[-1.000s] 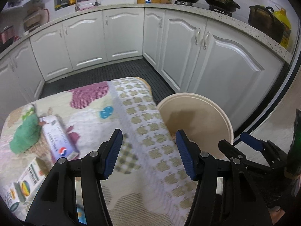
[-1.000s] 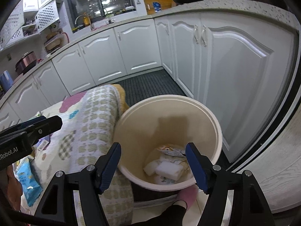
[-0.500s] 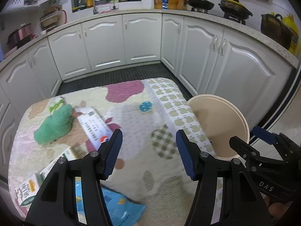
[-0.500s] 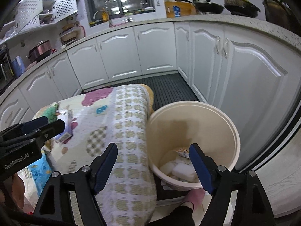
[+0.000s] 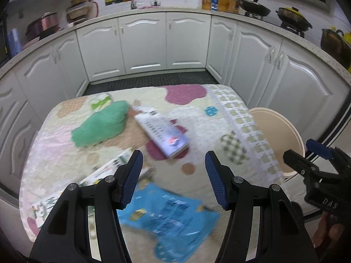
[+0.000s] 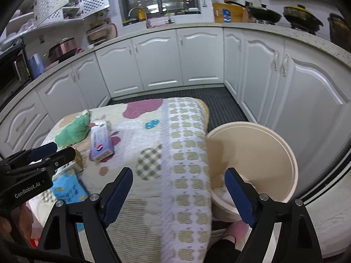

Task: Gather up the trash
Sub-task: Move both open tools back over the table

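Note:
A cream trash bin [image 6: 252, 151] stands on the floor at the table's right side, with white scraps inside; it also shows in the left wrist view [image 5: 276, 131]. On the patterned tablecloth lie a white toothpaste-style box [image 5: 162, 131], a green cloth [image 5: 101, 125], a blue wrapper [image 5: 173, 214] and a green-and-white carton [image 5: 103, 173]. My left gripper [image 5: 173, 177] is open and empty above the blue wrapper. My right gripper [image 6: 178, 195] is open and empty over the table's right edge, beside the bin.
White kitchen cabinets [image 5: 144, 43] curve around the table, with pots [image 5: 294, 19] and a sink on the counter. A dark ribbed floor mat [image 6: 219, 100] lies beyond the table. The person's pink slipper [image 6: 237, 230] shows below the bin.
Both grippers have drawn back and swung left from the bin toward the table. The left view now takes in the blue wrapper and carton. Both stay open and empty.

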Action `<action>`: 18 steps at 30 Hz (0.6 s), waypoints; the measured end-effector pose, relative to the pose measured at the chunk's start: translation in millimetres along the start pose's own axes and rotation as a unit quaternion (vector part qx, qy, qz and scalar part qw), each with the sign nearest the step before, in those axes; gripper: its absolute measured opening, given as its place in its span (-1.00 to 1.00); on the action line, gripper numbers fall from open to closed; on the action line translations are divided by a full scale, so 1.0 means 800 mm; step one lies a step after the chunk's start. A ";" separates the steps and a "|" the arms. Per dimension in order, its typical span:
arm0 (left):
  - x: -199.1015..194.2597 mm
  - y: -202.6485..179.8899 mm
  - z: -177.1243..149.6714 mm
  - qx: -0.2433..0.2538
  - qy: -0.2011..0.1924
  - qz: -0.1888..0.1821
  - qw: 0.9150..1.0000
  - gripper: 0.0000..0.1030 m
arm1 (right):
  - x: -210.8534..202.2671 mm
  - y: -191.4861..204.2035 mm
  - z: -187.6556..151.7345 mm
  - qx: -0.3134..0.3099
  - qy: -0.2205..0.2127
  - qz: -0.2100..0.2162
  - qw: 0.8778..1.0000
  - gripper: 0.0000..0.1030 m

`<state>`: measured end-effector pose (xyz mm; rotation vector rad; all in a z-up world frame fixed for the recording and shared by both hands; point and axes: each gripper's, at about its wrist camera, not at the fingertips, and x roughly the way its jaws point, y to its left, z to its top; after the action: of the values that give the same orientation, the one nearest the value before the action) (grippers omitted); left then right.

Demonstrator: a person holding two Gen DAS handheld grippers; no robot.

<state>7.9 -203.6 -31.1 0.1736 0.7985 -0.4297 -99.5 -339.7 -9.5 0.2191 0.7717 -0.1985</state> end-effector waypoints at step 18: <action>-0.014 0.132 -0.112 -0.026 0.069 0.061 0.995 0.12 | 0.024 0.056 0.000 -0.032 0.029 0.041 0.998 0.62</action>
<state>-11.4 -77.2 -85.4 0.2038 0.9288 -0.2823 -74.5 -298.5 -18.1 0.1959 0.8233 -0.0893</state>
